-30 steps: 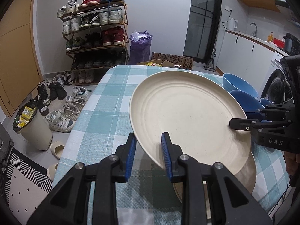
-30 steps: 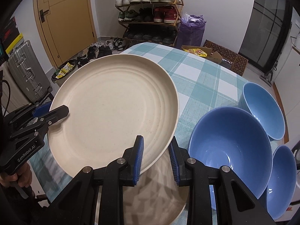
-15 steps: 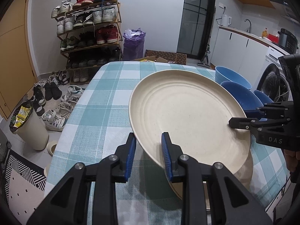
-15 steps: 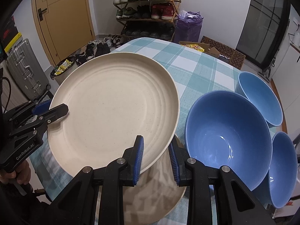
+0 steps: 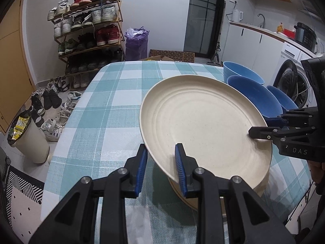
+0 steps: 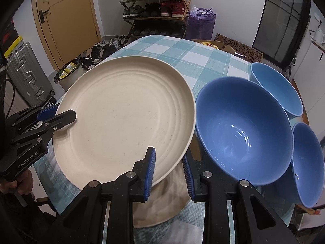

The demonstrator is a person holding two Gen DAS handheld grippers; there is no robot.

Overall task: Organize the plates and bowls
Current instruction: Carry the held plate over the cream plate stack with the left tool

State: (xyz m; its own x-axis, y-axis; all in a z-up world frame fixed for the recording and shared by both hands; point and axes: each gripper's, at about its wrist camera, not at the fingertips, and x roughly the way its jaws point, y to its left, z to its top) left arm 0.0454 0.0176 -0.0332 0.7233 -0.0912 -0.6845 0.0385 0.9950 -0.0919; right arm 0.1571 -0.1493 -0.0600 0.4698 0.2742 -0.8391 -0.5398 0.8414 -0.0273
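Cream plate (image 5: pixel 205 126) clamped at opposite rims by left gripper (image 5: pixel 160 167) and right gripper (image 6: pixel 168 170), hovering tilted directly above second plate (image 6: pixel 162 205), frame centre.

I see a loaded shoe rack (image 5: pixel 87 30) against the white wall (image 5: pixel 158 10); right of it a purple bag (image 5: pixel 136 42), left an orange door (image 5: pixel 12 61).

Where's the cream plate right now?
The cream plate is held by both grippers, just above a second plate on the checked table, left of the big blue bowl.
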